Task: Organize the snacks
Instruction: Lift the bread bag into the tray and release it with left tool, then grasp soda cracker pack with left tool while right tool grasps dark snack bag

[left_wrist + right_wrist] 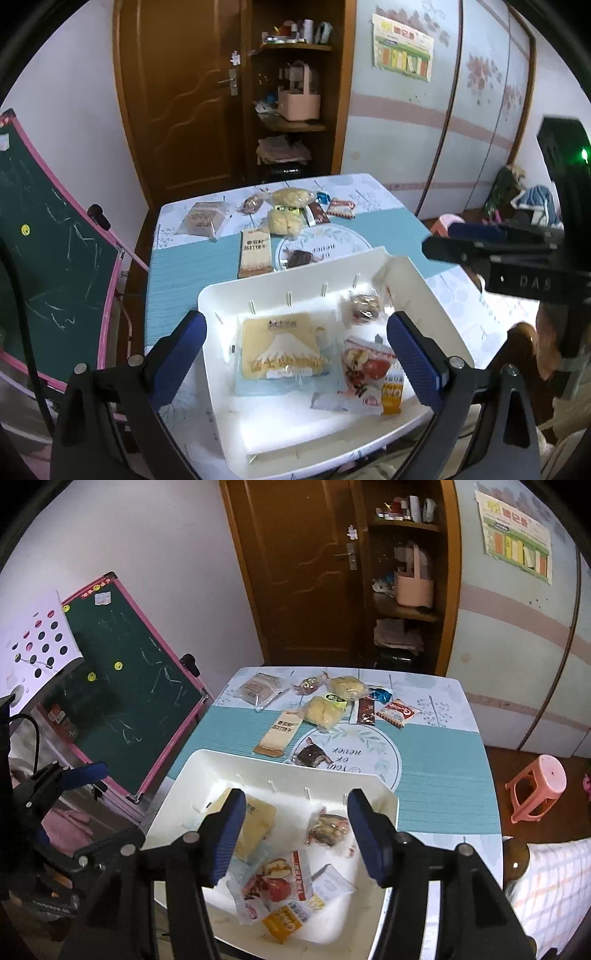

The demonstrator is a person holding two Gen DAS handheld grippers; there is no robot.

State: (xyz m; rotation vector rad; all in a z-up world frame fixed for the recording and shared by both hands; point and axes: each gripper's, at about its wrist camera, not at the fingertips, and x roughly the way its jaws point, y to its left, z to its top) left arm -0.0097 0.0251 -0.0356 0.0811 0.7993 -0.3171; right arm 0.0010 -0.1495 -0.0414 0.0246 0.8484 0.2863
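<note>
- Left gripper [295, 356], lower frame: jaws wide apart, gripping nothing, angled down above the white tray [225, 295].
- Right gripper [295, 840]: jaws apart (less wide), empty, over the tray's snack packets [277, 886].

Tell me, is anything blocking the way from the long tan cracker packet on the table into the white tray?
Nothing visible blocks it. The tan cracker packet lies on the table just beyond the white tray's far wall, with bare mat between them. Only that low wall has to be cleared.
</note>
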